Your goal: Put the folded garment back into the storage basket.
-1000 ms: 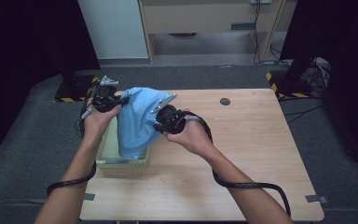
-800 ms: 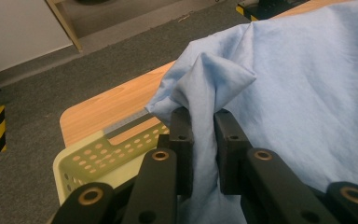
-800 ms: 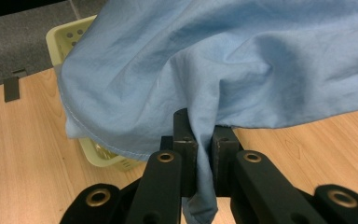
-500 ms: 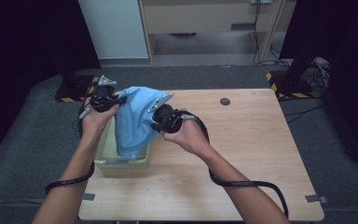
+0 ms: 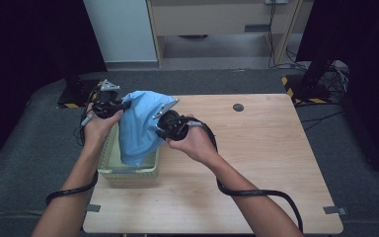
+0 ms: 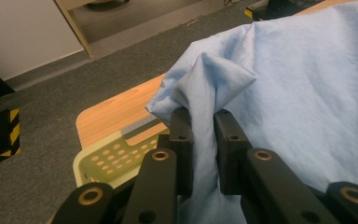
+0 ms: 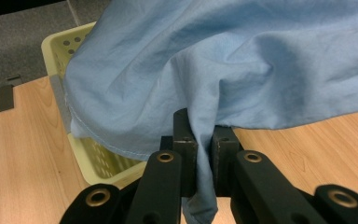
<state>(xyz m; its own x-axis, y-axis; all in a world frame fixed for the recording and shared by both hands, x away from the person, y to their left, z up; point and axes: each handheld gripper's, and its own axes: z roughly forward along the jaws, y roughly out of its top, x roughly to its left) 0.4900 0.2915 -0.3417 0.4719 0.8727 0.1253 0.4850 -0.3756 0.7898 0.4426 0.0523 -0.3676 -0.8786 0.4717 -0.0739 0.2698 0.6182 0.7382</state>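
A light blue cloth (image 5: 138,126) hangs between my two grippers above a pale yellow perforated basket (image 5: 128,172) at the table's left edge. My left gripper (image 5: 121,105) is shut on the cloth's upper left corner; a fold of blue cloth (image 6: 279,93) is pinched between its jaws (image 6: 201,135). My right gripper (image 5: 160,126) is shut on the cloth's right edge, with fabric (image 7: 242,60) draped over its jaws (image 7: 204,140). The cloth's lower end droops into the basket (image 7: 98,165).
The basket (image 6: 107,158) sits on a light wooden table (image 5: 256,158). A small dark round disc (image 5: 238,107) lies near the table's far edge. Grey carpet (image 5: 39,148) surrounds the table. A black cable (image 5: 256,192) trails from the right gripper across the tabletop.
Both grippers have carried the cloth slightly left and nearer the person, over the basket. The cloth hangs lower into the basket than before.
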